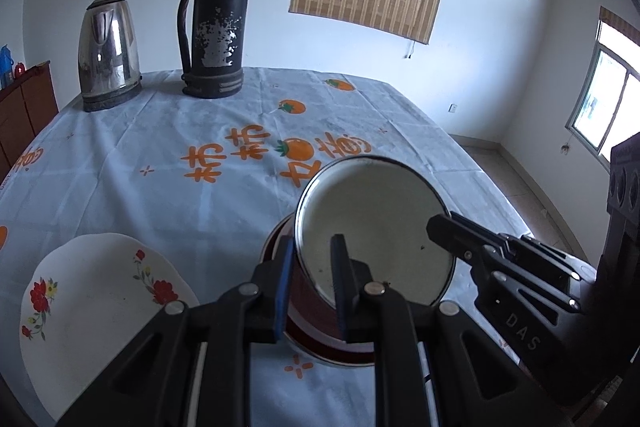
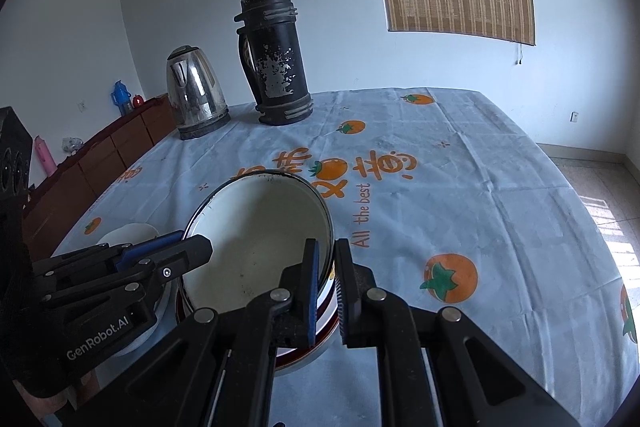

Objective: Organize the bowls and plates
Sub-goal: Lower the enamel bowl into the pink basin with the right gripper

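A white enamel bowl (image 1: 372, 227) with a dark rim sits tilted on a red-rimmed bowl (image 1: 320, 339) near the table's front edge. My left gripper (image 1: 312, 291) straddles its left rim, one finger inside and one outside. My right gripper (image 2: 326, 287) is shut on its right rim, and the bowl (image 2: 256, 235) fills the middle of that view. A white plate with red flowers (image 1: 96, 299) lies to the left and shows small in the right wrist view (image 2: 128, 233). My right gripper (image 1: 444, 227) also reaches in from the right in the left wrist view.
A steel kettle (image 1: 108, 53) and a tall black thermos (image 1: 216, 23) stand at the table's far left. The tablecloth (image 2: 460, 195) has orange fruit prints. A wooden sideboard (image 2: 100, 163) runs along the left wall.
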Action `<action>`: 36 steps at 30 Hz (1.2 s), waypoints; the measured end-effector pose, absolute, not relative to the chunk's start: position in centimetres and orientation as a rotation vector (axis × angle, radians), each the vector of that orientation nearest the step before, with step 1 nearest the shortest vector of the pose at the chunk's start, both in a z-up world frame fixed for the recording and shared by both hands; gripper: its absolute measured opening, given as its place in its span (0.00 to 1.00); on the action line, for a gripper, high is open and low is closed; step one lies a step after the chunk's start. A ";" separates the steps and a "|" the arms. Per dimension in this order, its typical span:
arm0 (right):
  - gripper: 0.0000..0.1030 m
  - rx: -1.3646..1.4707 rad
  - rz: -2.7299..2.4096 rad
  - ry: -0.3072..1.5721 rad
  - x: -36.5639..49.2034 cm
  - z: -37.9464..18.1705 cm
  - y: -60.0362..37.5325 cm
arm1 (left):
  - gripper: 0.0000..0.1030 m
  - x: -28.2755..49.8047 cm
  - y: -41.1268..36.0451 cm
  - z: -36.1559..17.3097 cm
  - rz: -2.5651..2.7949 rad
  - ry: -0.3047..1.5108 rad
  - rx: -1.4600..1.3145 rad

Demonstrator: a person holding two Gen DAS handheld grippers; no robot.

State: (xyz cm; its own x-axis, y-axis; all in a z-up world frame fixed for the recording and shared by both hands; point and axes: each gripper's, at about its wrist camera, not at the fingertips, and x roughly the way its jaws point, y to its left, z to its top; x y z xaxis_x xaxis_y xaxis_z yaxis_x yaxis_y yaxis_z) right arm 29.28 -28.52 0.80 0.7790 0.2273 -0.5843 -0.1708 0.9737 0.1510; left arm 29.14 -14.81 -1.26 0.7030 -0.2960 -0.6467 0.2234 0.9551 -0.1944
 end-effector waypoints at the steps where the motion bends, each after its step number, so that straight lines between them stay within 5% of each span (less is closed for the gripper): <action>1: 0.09 0.099 0.222 0.643 29.2 0.8 -28.6 | 0.15 29.0 -14.8 -1.1 -0.293 0.736 -0.108; 36: 0.09 0.236 0.306 0.757 30.1 -0.2 -30.2 | 0.18 29.4 -14.0 -1.5 -0.342 0.853 -0.192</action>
State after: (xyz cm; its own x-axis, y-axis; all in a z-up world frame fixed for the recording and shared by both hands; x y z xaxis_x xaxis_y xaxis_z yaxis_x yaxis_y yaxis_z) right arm 30.11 -30.24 -0.15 0.6863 0.3548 -0.6349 -0.1864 0.9296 0.3181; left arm 29.38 -14.04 -1.53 0.6075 -0.3700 -0.7029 0.2179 0.9286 -0.3005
